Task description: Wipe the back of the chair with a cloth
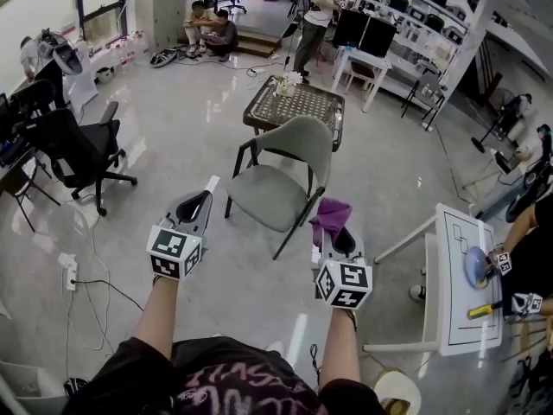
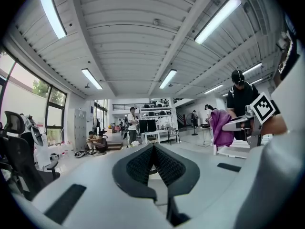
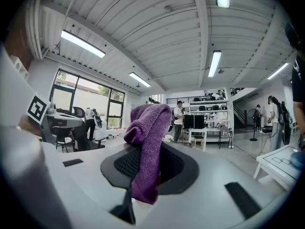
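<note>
**Ana:** What is at the far left?

**Ben:** A black desk chair (image 1: 78,150) on the shiny floor; next comes the left gripper (image 1: 201,201); its jaws are pressed together and nothing sits between them.

**Ana:** Where is the chair?

**Ben:** The grey chair (image 1: 281,175) stands in the middle, a bit past both grippers; its seat faces down and to the left in the head view; its back is on the far side, and the back's long side runs left to right; a mesh table (image 1: 298,104) stands just behind it.

**Ana:** And the cloth?

**Ben:** The purple cloth (image 3: 145,147) is pinched in the right gripper (image 1: 337,234); the jaws are squeezed on its lower part; it runs long up and down, and its top sticks up above the jaws and flops over to the left; in the head view it shows near the chair's front leg, well away from the chair's back.

**Ana:** What is at the far right?

**Ben:** A white table (image 1: 462,275); another person's hands reach over its far edge.
</note>
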